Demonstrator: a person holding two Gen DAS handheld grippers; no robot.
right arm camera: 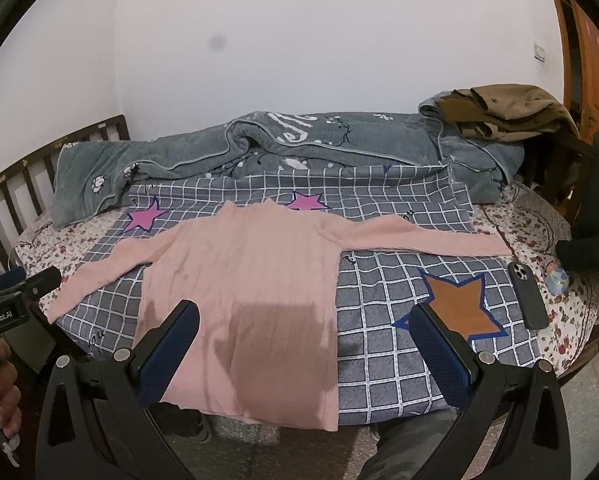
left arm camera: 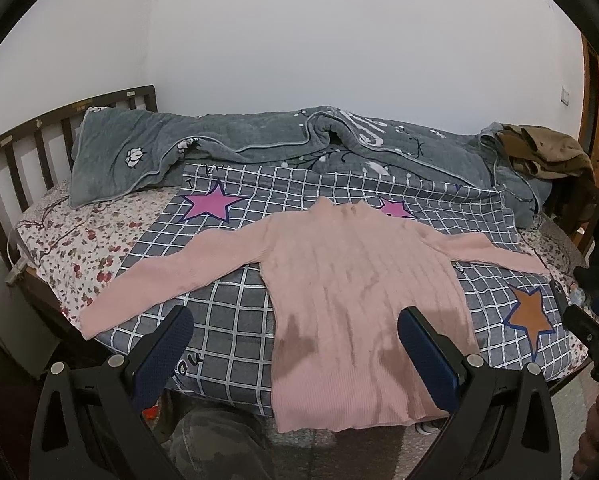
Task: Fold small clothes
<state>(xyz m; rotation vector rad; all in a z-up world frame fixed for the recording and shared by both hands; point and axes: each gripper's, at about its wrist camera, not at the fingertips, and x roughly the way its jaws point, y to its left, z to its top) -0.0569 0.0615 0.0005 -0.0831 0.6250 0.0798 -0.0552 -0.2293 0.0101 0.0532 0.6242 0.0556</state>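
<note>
A pink ribbed sweater [left arm camera: 351,280] lies flat and face up on a grey checked cloth with stars [left arm camera: 227,320], sleeves spread out to both sides, hem hanging over the near bed edge. It also shows in the right wrist view [right arm camera: 239,280]. My left gripper [left arm camera: 295,332] is open and empty, held above the sweater's lower left part. My right gripper [right arm camera: 307,328] is open and empty, above the sweater's lower right edge. The left gripper's body shows at the left edge of the right wrist view [right arm camera: 15,296].
A grey quilt [left arm camera: 259,140] is bunched along the far side of the bed. Brown clothes [right arm camera: 507,112] lie at the far right. A black phone [right arm camera: 527,296] and a small toy [right arm camera: 557,280] lie on the floral sheet [left arm camera: 79,248] to the right. A wooden headboard [left arm camera: 27,140] stands at left.
</note>
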